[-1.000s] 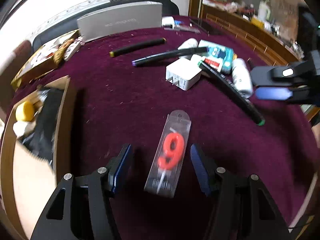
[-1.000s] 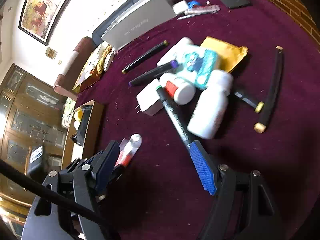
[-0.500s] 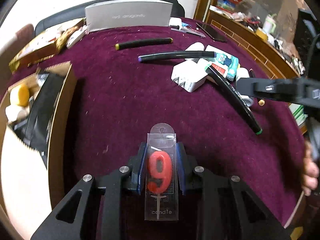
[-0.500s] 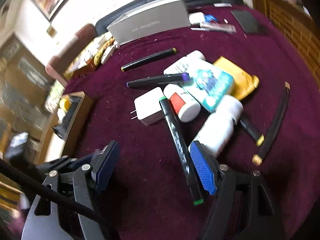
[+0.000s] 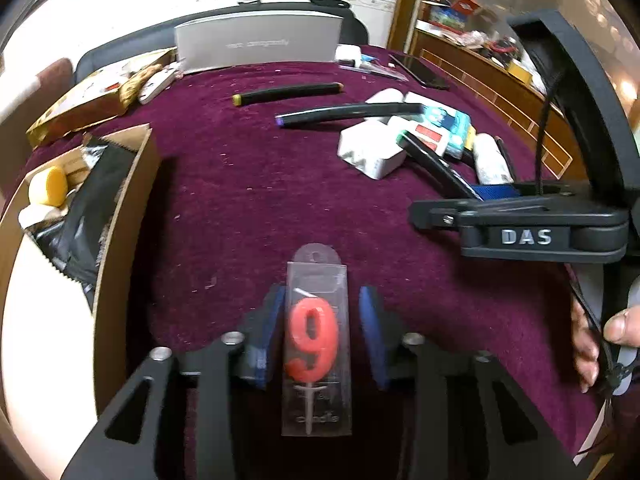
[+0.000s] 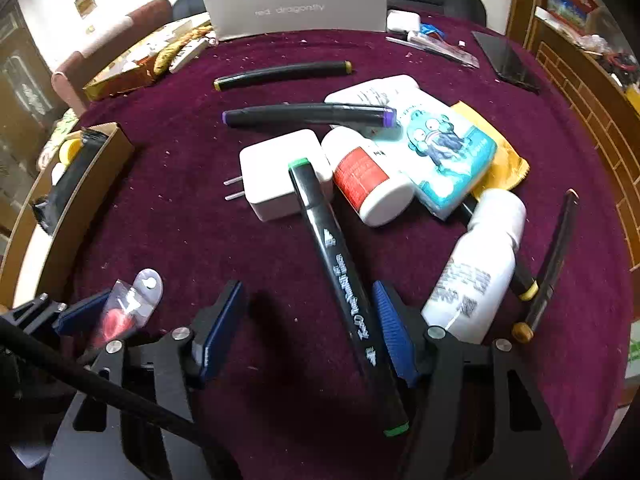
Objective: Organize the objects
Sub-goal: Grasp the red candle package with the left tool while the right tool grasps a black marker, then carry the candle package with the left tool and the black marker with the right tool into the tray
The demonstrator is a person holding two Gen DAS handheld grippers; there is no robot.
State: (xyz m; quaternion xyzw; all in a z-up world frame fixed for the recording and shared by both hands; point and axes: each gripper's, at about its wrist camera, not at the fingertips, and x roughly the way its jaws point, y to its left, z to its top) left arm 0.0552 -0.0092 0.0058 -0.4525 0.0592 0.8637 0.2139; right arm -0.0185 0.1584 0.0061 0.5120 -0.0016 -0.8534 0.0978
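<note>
My left fingers [image 5: 276, 332], lower centre: just reopened, apart, flanking the packaged 9 candle [image 5: 316, 344] on the maroon desk [image 5: 248, 208]. My right fingers [image 6: 388, 328], lower frame: closing but apart, straddling the green-capped marker [image 6: 340, 264].

Both fisheye views bend hard at the edges, with black corners. Daylight from the far wall [image 5: 120, 20] blows it out to white. The maroon table [image 5: 260, 200] is evenly lit but dim up close, with soft shadows under each claw. Motion blur smears nearby parts; glare streaks the grey box [image 6: 296, 8].
</note>
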